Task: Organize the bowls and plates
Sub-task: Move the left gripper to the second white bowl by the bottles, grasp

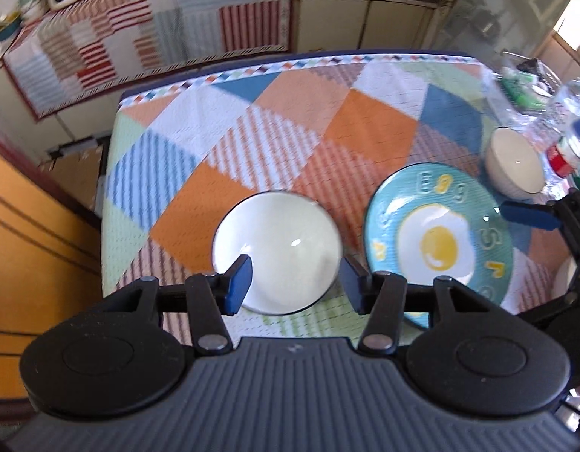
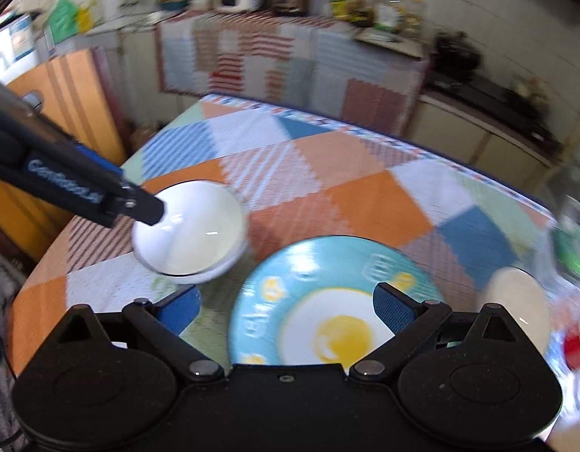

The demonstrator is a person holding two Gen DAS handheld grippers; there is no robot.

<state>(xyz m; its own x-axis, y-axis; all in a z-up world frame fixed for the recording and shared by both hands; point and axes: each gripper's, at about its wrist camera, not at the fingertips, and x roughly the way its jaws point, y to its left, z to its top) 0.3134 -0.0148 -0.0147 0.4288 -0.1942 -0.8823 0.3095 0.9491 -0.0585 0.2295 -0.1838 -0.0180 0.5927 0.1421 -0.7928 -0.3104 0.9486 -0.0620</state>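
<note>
a: the left claw (image 1: 295,282) hung above the white bowl (image 1: 277,252) with its blue pads spread apart, nothing pressed between them, so it was released. the bowl showed in the gap, lower down on the counter (image 1: 290,139).

b: and the right claw (image 2: 286,309)?

a: released as well, jaws wide, over the near part of the egg plate (image 2: 327,301). no pad touched the plate that i could see.

b: where did the dishes lie relative to the edges?

a: the white bowl sat toward the counter's left side, with a strip of patterned cloth (image 1: 365,120) between it and the left edge. the egg plate sat just beside it on the right, a narrow gap of cloth between the two rims. a cream bowl (image 1: 516,167) stood beyond the plate on the right, near some plastic bottles (image 1: 568,128) crowding that edge.

b: open room?

a: the whole far half of the cloth was bare, up to the far edge. the right side was tight. in the right wrist view the left claw's arm reached over the white bowl's left rim. that view was blurred, so finer contact there i couldn't tell.
</note>
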